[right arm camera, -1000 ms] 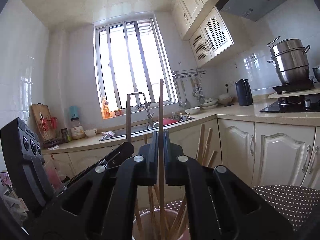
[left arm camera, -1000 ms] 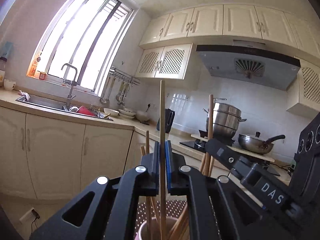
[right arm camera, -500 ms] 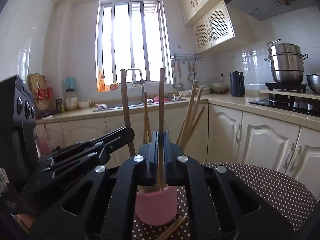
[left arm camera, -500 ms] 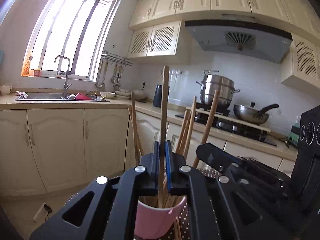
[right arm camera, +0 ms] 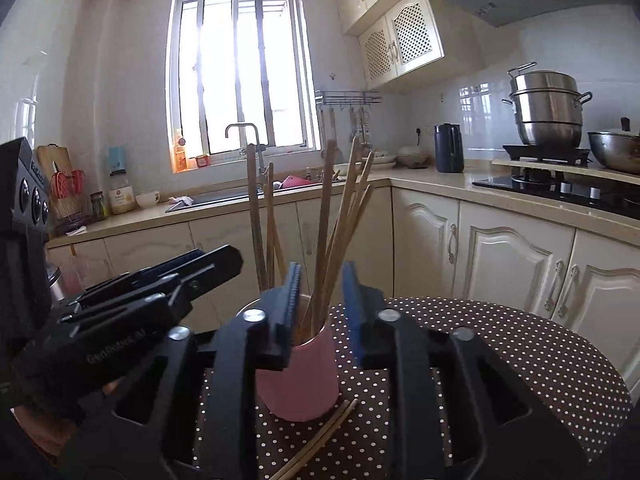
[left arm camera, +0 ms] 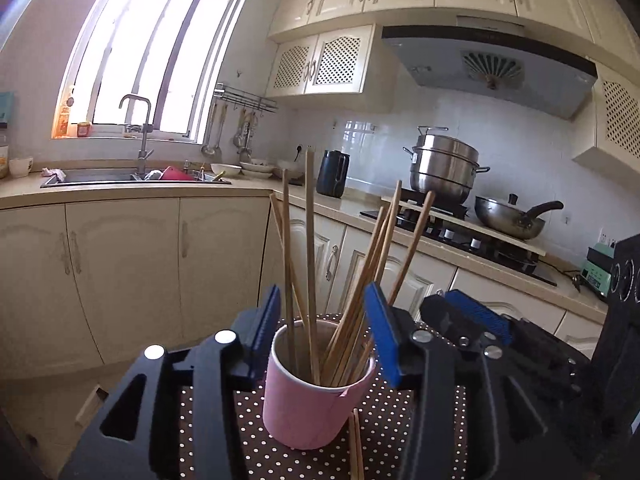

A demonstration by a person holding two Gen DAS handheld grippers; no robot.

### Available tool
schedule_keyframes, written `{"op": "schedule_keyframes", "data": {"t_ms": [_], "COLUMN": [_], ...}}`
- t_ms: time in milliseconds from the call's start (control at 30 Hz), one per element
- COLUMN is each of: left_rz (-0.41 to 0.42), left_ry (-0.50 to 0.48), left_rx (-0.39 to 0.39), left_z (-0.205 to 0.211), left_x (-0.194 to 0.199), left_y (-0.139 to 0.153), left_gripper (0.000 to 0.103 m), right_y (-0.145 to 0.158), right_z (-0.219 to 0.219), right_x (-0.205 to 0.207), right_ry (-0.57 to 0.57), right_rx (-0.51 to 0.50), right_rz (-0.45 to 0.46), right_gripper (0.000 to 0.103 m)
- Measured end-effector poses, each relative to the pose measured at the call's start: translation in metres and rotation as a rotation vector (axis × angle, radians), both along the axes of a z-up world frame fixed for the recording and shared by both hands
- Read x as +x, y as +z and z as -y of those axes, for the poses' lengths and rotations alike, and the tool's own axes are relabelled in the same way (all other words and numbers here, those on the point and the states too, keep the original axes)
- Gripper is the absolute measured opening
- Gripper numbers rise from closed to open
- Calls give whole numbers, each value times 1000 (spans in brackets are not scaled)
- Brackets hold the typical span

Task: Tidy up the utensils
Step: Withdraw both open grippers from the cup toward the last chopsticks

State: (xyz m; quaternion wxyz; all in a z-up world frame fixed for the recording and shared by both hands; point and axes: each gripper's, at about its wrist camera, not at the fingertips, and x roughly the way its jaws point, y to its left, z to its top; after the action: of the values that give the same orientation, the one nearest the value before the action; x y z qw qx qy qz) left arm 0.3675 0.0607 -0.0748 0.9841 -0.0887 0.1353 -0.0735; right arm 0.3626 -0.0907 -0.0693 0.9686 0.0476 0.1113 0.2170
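A pink cup (left arm camera: 316, 388) (right arm camera: 298, 376) stands on a round table with a brown dotted cloth (left arm camera: 400, 412) (right arm camera: 500, 344). Several wooden chopsticks (left arm camera: 310, 240) (right arm camera: 329, 208) stand in it, leaning apart. My left gripper (left arm camera: 324, 328) is just above the cup's rim, its jaws opening. Chopsticks rise between its blue pads, and no pad presses on them. My right gripper (right arm camera: 322, 304) is at the cup too, jaws opening around loose chopsticks. Each gripper shows in the other's view: the right gripper (left arm camera: 476, 316) and the left gripper (right arm camera: 160, 280). Two chopsticks (right arm camera: 320, 436) (left arm camera: 355, 440) lie on the cloth by the cup.
Cream cabinets and a counter run behind the table, with a sink and tap (left arm camera: 138, 148) under the window. On the counter are a dark kettle (left arm camera: 332, 174), a steel steamer pot (left arm camera: 444, 168) on the stove and a wok (left arm camera: 512, 220).
Each gripper held one upright chopstick and came down over the cup. Both now have their jaws apart, and the chopsticks stand loose in the cup.
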Motion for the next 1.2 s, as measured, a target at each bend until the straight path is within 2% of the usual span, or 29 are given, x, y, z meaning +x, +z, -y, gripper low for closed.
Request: {"op": "schedule_keyframes", "data": {"t_ms": [33, 67, 133, 433, 667, 833, 1000, 1200], "left_rz": [1, -2, -4, -19, 3, -20, -90, -259], "left_ry": [7, 12, 11, 7, -2, -15, -46, -93], "left_rx": [-5, -15, -30, -31, 15, 22, 34, 96], "left_z": [-1, -4, -6, -4, 5, 6, 5, 13], "left_x": [-2, -5, -8, -30, -57, -75, -86, -82], "left_y": [2, 3, 4, 14, 24, 26, 18, -3], "left_gripper": [50, 57, 63, 74, 78, 79, 79, 79], "right_y": [2, 3, 6, 15, 22, 24, 16, -4], "right_z": [3, 5, 7, 15, 26, 33, 37, 40], "right_x": [-2, -4, -9, -29, -50, -65, -74, -76], "right_ry": [-5, -8, -7, -27, -43, -50, -58, -63], "right_rx": [7, 11, 2, -18, -19, -26, -48, -75], "right_rz": [3, 5, 8, 17, 16, -6, -70, -176], "right_gripper": [46, 50, 50, 57, 59, 61, 61, 61]}}
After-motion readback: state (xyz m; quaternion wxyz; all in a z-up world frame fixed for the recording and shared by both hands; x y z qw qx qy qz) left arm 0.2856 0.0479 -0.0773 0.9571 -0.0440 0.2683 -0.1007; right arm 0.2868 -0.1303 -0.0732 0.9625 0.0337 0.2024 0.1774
